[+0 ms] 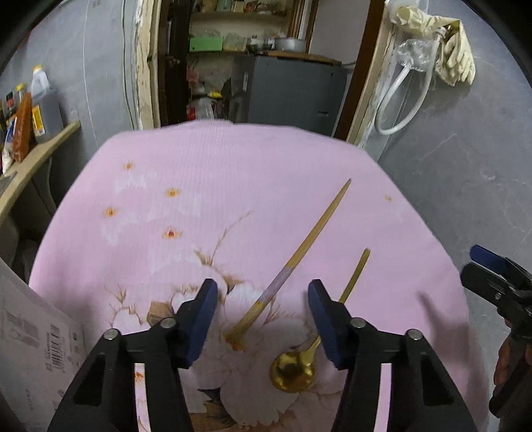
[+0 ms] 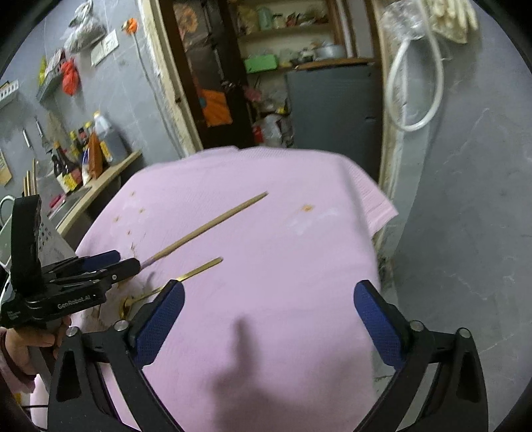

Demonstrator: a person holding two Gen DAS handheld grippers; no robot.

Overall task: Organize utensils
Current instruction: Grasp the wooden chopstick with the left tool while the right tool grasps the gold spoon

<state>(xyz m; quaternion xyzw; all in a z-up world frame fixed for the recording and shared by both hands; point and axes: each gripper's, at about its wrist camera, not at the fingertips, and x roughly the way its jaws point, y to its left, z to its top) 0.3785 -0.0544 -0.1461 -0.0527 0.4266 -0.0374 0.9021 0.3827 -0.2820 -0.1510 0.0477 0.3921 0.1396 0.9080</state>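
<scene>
Left gripper tilted down — jaws straddling chopstick.

Grey tiled wall all round, faint marbling. Table under a pink floral cloth, centre frame. Behind it an open doorway with worn pale wooden frame; inside, shelves packed with clutter, a green box, a metal pot, a dark grey cabinet. Left: wooden counter with sauce bottles, small wall rack above. Right: white hose loop and pale gloves hanging on the wall. Light dim and flat.
</scene>
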